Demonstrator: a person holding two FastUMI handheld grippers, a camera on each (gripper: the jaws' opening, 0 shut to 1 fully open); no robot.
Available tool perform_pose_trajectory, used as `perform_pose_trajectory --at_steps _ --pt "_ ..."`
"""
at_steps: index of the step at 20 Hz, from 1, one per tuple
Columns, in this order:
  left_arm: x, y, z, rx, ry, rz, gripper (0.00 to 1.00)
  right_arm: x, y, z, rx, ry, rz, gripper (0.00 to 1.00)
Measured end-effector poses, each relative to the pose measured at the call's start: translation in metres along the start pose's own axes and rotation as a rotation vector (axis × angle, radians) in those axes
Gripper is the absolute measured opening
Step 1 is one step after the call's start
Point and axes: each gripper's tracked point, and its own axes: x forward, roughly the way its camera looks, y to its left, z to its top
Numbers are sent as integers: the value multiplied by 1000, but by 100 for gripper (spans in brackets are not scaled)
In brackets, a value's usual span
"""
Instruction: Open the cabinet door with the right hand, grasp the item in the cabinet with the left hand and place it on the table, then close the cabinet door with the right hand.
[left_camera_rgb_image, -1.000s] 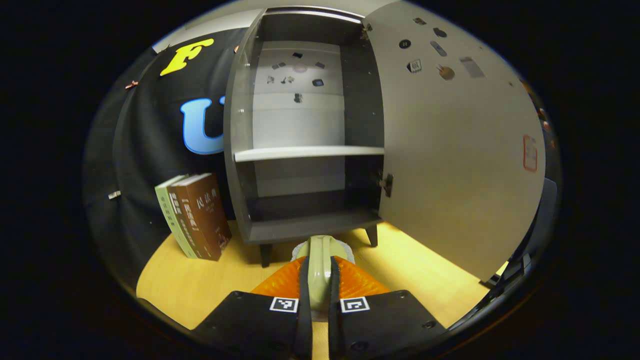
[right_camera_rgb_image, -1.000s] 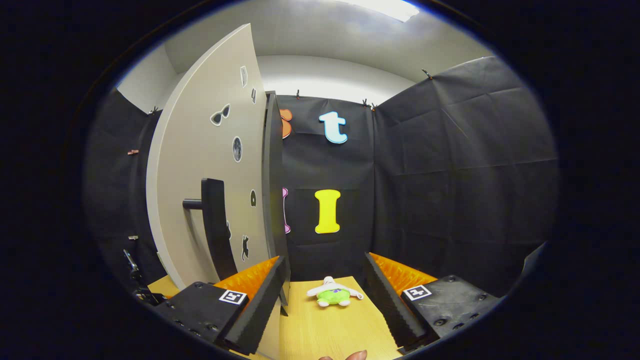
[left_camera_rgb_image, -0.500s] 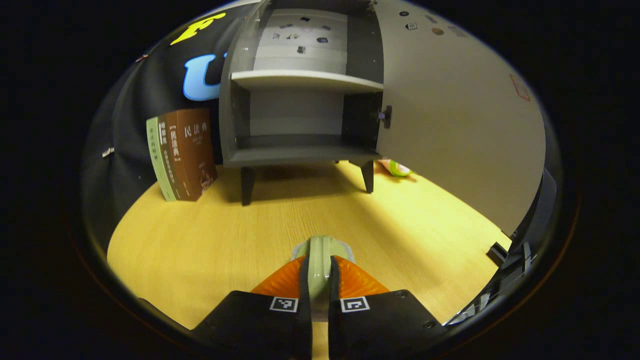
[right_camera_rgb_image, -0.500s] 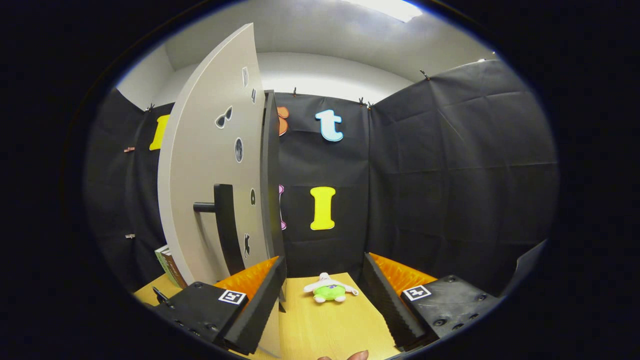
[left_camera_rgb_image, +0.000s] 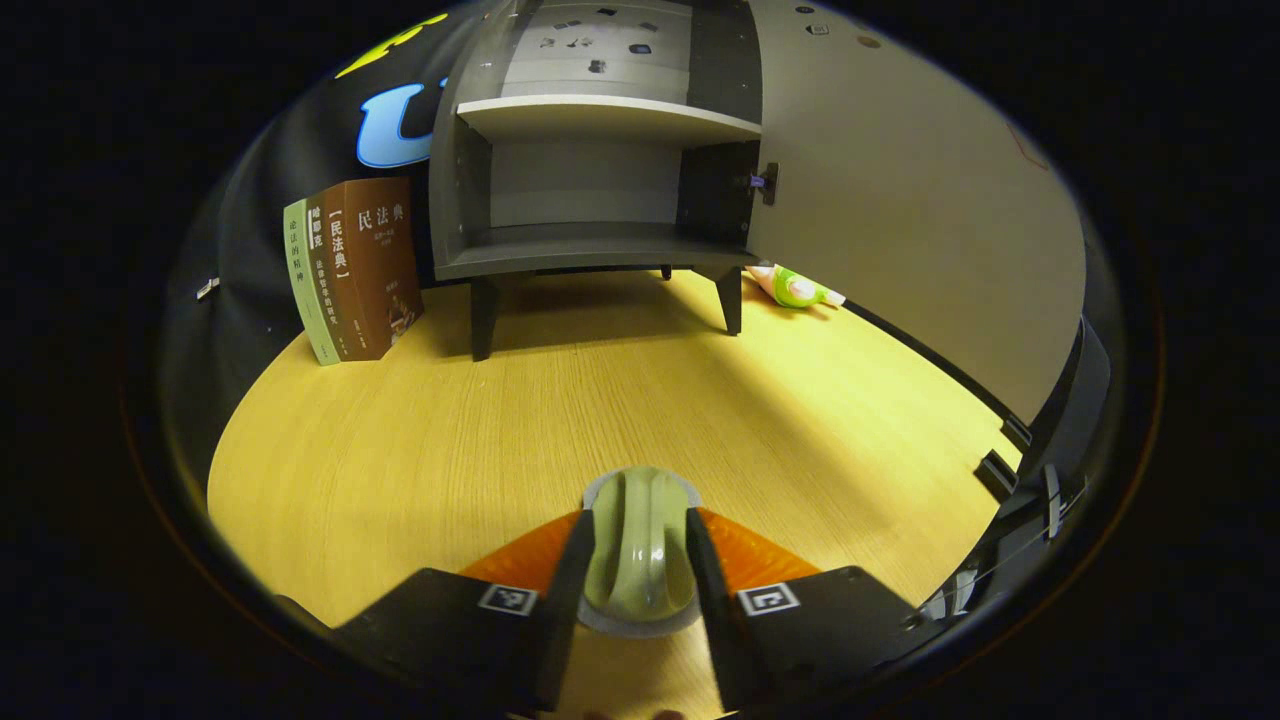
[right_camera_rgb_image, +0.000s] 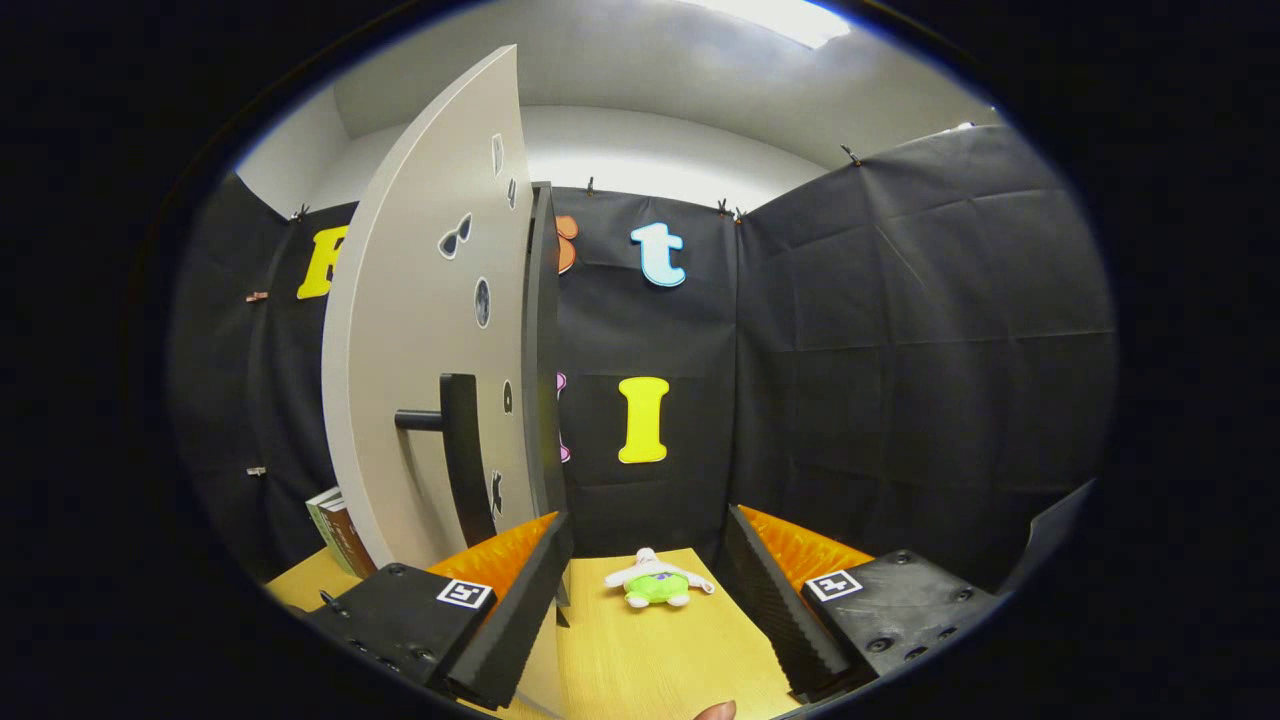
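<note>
left gripper (left_camera_rgb_image: 637, 560): fingers parted a little, flanking the pale green item (left_camera_rgb_image: 640, 545) on the table (left_camera_rgb_image: 450, 440); contact unclear
right gripper (right_camera_rgb_image: 648, 600): fingers wide apart, holding nothing
cabinet door (right_camera_rgb_image: 430, 340): open

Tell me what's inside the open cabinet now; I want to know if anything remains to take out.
The cabinet shows a bare lower compartment and a bare stretch above its shelf. The top of the upper compartment is cut off, so it cannot be checked.

Left tongs (left_camera_rgb_image: 637, 560) part-open, low; right tongs (right_camera_rgb_image: 648, 590) spread wide.
</note>
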Motion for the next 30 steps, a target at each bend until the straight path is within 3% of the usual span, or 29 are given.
perform_pose_trajectory --at_steps 2,3,4,8,16,21,26,27,30 --pt "-8 6 3 29 -6 8 86 0 -2 1 5 -6 -3 98" --pt "-13 6 7 37 -18 4 96 0 -2 1 9 -5 -5 98" --pt "-19 8 12 40 -33 3 97 0 -2 0 13 -3 -6 98" --pt "-54 25 60 14 -139 31 97 -2 5 3 27 -6 18 98" --pt "-172 66 210 -45 -414 70 97 -8 14 5 18 -4 37 96" --pt "-249 122 274 -67 -497 170 97 -9 20 2 17 16 33 94" --pt "-303 148 304 -101 -559 187 97 -3 35 -1 17 23 32 94" --pt "-310 152 308 -88 -564 198 92 -7 43 -1 21 22 38 94" --pt "-321 158 312 -38 -585 221 95 -24 74 -3 44 25 58 93"
